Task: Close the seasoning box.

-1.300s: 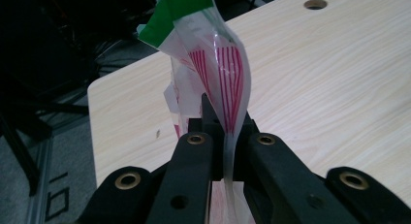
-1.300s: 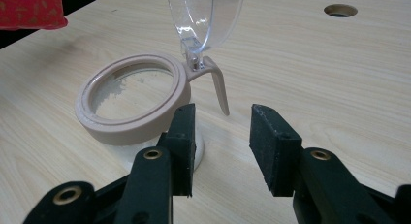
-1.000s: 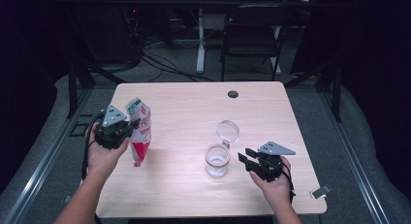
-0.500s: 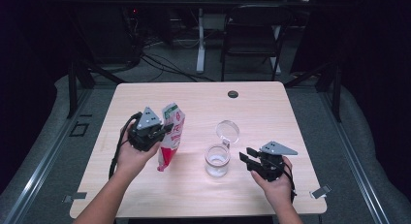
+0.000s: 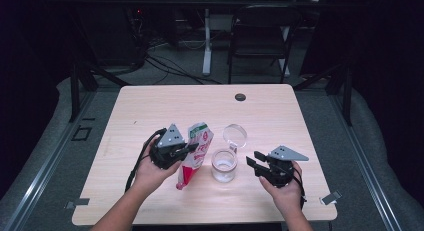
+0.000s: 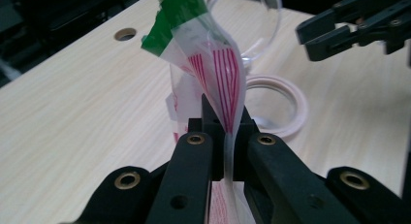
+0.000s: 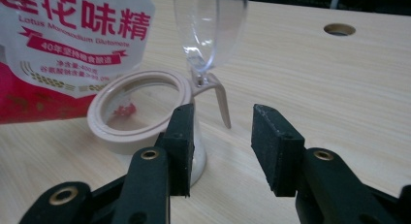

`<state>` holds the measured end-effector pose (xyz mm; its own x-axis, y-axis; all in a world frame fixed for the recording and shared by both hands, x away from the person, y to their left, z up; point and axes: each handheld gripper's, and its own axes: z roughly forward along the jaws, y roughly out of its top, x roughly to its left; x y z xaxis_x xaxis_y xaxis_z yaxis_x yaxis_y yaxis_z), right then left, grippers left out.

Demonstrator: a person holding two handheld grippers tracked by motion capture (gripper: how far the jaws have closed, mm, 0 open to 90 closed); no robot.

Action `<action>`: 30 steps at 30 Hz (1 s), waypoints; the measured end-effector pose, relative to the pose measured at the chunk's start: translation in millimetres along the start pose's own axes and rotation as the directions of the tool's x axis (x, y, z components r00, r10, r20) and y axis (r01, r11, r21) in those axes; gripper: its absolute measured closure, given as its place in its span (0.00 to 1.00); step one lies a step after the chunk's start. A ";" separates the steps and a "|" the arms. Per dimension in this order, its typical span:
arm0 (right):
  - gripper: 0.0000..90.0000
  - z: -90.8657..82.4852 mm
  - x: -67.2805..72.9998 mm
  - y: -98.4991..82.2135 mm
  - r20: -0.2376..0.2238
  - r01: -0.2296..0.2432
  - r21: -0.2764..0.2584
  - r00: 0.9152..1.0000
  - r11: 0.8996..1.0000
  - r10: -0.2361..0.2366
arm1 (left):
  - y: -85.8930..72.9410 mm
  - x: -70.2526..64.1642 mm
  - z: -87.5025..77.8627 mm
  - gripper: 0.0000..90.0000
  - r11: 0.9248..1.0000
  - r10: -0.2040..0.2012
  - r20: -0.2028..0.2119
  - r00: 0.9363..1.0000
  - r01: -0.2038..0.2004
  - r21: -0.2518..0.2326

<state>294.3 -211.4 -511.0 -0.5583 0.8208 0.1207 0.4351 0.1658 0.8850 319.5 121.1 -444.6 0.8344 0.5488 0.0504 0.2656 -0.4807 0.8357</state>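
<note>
High view: one wooden table (image 5: pixel 150 111), two grippers, one pouch, one jar, one hinged clear lid, one dark grommet hole (image 5: pixel 240 97) at 12 o'clock near far edge. One folding chair (image 5: pixel 260 36) and one white post (image 5: pixel 206 41) on floor beyond table.

Left gripper (image 5: pixel 186 150) at 9 o'clock of jar, jaws clamped shut on one red-and-white pouch (image 5: pixel 195 153); pouch raised off tabletop, tilted, green-trimmed top toward 12 o'clock, bottom corner toward 6 o'clock, just beside jar. One black cable looping from left gripper down along forearm.

One clear jar (image 5: pixel 223 164) with pale rim standing upright near table centre, slightly toward 6 o'clock; lid (image 5: pixel 234 135) flipped open, standing at 1 o'clock of jar mouth, attached by hinge.

Right gripper (image 5: pixel 253 162) at 3 o'clock of jar, near it, not touching; jaws apart, just been opening wider, nothing between pads.

Left gripper view: two black jaws pinching thin pouch (image 6: pixel 213 69) edge-on; jar rim (image 6: pixel 291 95) behind at 2 o'clock; other gripper (image 6: pixel 358 20) at top right.

Right gripper view: two padded jaws parted, bare table in gap; jar (image 7: pixel 140 112) at 10 o'clock beside left pad, contact unclear; pouch (image 7: pixel 63 44) with red Chinese print at 10 o'clock behind jar.
</note>
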 end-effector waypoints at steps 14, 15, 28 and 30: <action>0.59 7.6 36.9 25.3 -0.163 0.101 -0.032 0.981 0.994 -0.104 | -51.5 -4.4 -25.6 1.00 0.995 -0.075 0.048 0.996 0.078 -0.061; 0.58 10.2 40.0 26.9 -0.167 0.114 -0.025 0.979 0.993 -0.116 | -55.6 -4.2 -26.1 1.00 0.993 -0.091 0.055 0.994 0.095 -0.070; 0.52 54.9 80.3 35.4 -0.328 0.192 0.016 0.928 0.981 -0.177 | -83.8 -7.8 -28.7 1.00 0.981 -0.172 0.074 0.982 0.178 -0.083; 0.56 57.2 85.4 35.8 -0.338 0.211 0.021 0.921 0.977 -0.192 | -85.4 -8.8 -28.1 1.00 0.980 -0.174 0.079 0.982 0.181 -0.083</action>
<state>302.6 -104.1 -494.8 -0.8369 0.5393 0.0937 0.3223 0.3471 0.8807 275.9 176.5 -501.0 0.8107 0.5686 -0.1391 0.3711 -0.3155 0.8734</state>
